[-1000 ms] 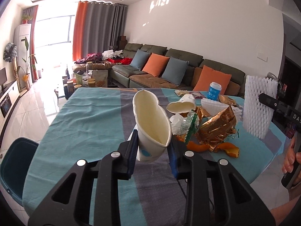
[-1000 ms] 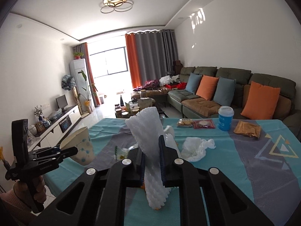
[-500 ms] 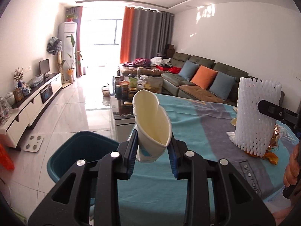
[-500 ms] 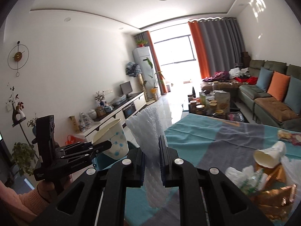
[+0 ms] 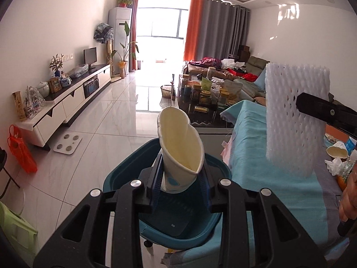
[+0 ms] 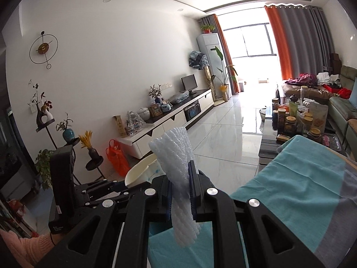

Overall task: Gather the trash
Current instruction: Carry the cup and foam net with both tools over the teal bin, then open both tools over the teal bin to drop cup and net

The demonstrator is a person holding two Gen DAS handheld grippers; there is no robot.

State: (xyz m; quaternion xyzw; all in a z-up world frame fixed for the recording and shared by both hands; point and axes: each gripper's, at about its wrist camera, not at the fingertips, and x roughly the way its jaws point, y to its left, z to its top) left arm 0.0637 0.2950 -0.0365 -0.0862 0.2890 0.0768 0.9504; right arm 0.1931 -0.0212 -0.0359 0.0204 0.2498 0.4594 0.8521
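Left gripper (image 5: 180,184): clamped on a squashed paper cup (image 5: 181,149), pads pressing its lower sides; seen from the right wrist camera it sits at 9 o'clock, low in the view (image 6: 120,189).
Paper cup: cream inside, white outside with a blue mark near the base, mouth flattened and tilted toward 11 o'clock; it hangs directly above the bin.
Bin (image 5: 125,176): dark teal, on the pale tiled floor, its rim just beside the table edge, at 6 o'clock in the left wrist view.
Right gripper (image 6: 181,193): jaws nearly together, pinching a white foam net sleeve (image 6: 178,178); in the left wrist view one black finger crosses the sleeve at 3 o'clock (image 5: 312,107).
Foam net sleeve: upright, squeezed thin at the pads, ends sticking out above and below; it hangs over the table's near edge (image 5: 294,120).
Table (image 5: 252,156): covered by a teal and grey cloth.
Remaining trash: a second crushed cup (image 5: 337,151) and crumpled tissue (image 5: 334,165) on the cloth at 3 o'clock, well apart from the bin.
Person: fingers of the right hand (image 5: 349,196) at the edge at 4 o'clock; a pink sleeve (image 6: 24,248) at 8 o'clock in the right wrist view.
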